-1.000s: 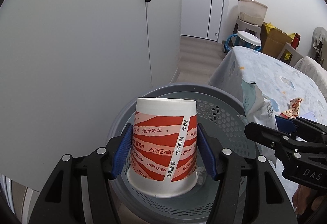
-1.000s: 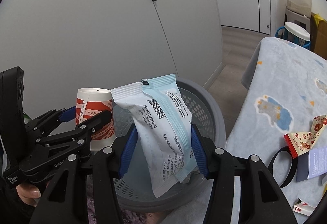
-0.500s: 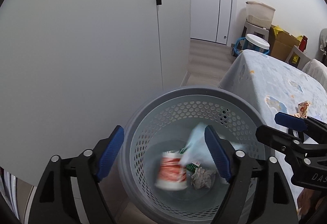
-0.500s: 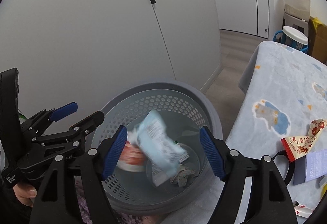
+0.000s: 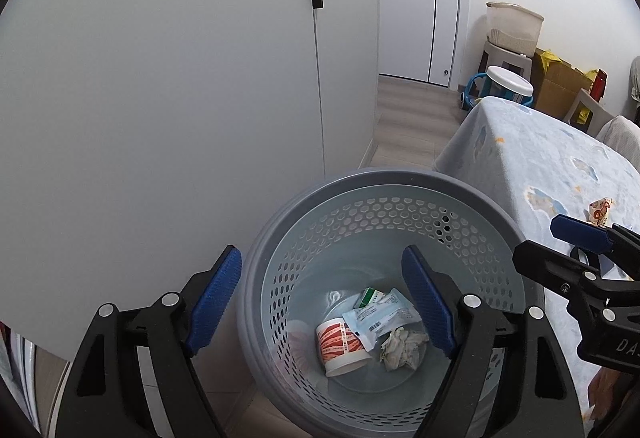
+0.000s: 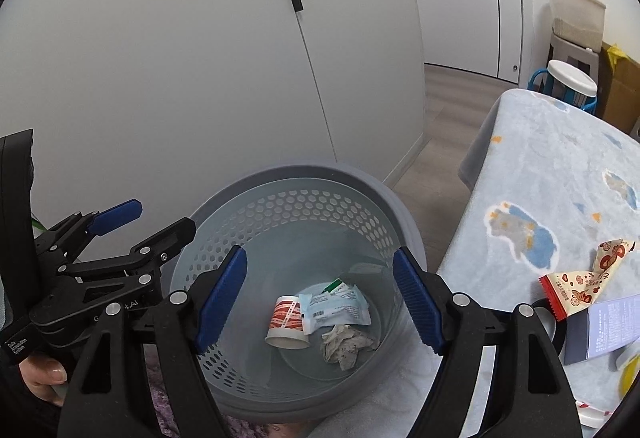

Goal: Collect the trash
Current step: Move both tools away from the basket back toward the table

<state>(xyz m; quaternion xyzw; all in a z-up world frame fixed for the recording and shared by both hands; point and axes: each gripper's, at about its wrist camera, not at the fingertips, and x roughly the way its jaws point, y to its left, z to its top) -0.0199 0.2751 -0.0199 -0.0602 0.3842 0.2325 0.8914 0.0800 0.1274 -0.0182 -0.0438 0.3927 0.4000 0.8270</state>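
Observation:
A grey perforated trash basket [image 5: 360, 178] [image 6: 256, 182] stands on the floor below both grippers. At its bottom lie a red-and-white paper cup [image 5: 340, 344] [image 6: 286, 322], a light blue snack packet [image 5: 384, 316] [image 6: 336, 304] and a crumpled tissue [image 5: 402, 348] [image 6: 346, 344]. My left gripper [image 5: 322, 302] is open and empty above the basket; it also shows in the right wrist view [image 6: 148, 222]. My right gripper [image 6: 320, 304] is open and empty above the basket; it also shows in the left wrist view [image 5: 560, 242].
A table with a light blue patterned cloth [image 6: 560, 174] [image 5: 540, 158] stands right of the basket. On it lie a red-patterned wrapper [image 6: 584, 278] [image 5: 599, 207], a leaflet [image 6: 608, 326] and a black ring [image 6: 558, 326]. White cabinet doors [image 5: 160, 78] rise behind the basket. Boxes and a stool [image 5: 508, 50] stand far right.
Both grippers opened and let go. The cup and the blue packet fell into the basket and now lie still at its bottom.

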